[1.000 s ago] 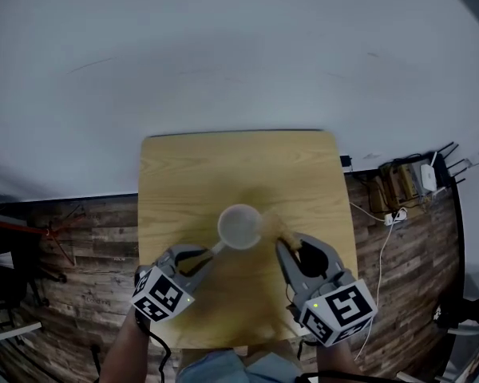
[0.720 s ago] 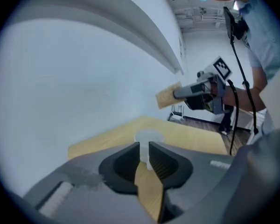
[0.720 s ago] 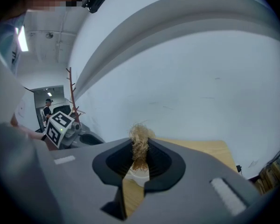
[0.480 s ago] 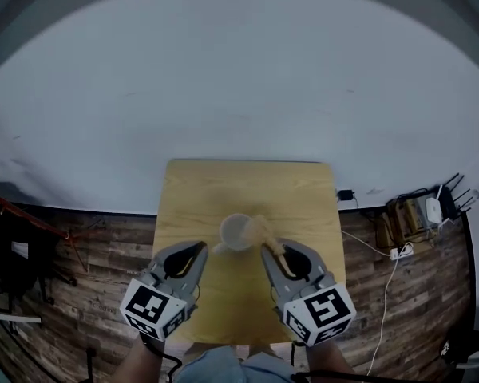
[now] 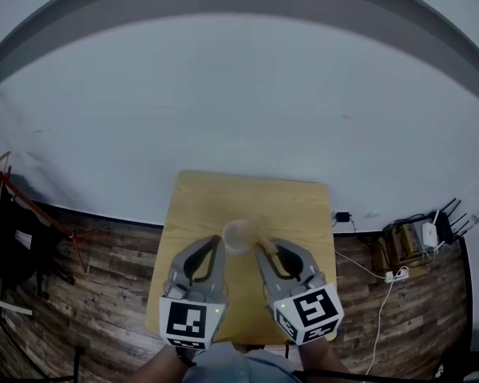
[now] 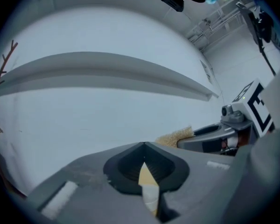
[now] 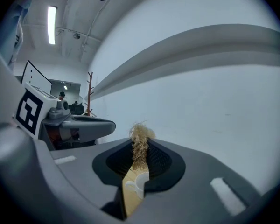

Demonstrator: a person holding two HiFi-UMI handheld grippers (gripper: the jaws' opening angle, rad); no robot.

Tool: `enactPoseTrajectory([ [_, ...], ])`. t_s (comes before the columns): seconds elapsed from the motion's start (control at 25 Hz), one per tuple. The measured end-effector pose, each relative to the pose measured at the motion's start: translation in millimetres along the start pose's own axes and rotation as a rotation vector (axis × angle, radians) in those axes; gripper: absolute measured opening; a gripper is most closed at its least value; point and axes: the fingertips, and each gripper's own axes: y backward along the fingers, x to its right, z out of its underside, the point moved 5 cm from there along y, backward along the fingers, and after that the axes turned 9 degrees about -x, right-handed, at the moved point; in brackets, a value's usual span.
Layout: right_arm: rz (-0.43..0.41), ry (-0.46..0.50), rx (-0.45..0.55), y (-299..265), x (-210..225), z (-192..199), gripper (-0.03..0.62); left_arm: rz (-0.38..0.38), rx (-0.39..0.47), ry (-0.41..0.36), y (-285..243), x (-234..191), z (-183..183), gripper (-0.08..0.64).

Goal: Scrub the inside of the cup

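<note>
On the table (image 5: 193, 206), the cup (image 5: 240, 235) looks empty; left tongs (image 6: 143, 145) closed on nothing, right tongs (image 7: 139, 148) grip a scrubber (image 7: 141, 133).

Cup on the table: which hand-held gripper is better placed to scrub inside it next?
Right. The right hand-held gripper is shut on the brush, bristles out front; the left hand-held gripper is shut on nothing. The cup stands free below both.

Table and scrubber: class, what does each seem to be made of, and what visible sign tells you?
Table: probably light wood or wood-look laminate, with a matte, even yellow-tan surface. Scrubber: dry, straw-coloured fibres, frayed and wispy; whether natural or synthetic is unclear.
</note>
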Motion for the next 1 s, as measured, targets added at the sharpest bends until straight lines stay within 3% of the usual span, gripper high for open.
enactPoseTrajectory([
  [0.56, 0.005, 0.056, 0.022, -6, -1, -19, 0.06, -0.029, 0.045, 0.009, 2, -8, -14, 0.021],
  [1.0, 0.003, 0.073, 0.016, -11, 1, -22, 0.06, -0.011, 0.04, 0.009, -4, -6, -15, 0.021],
])
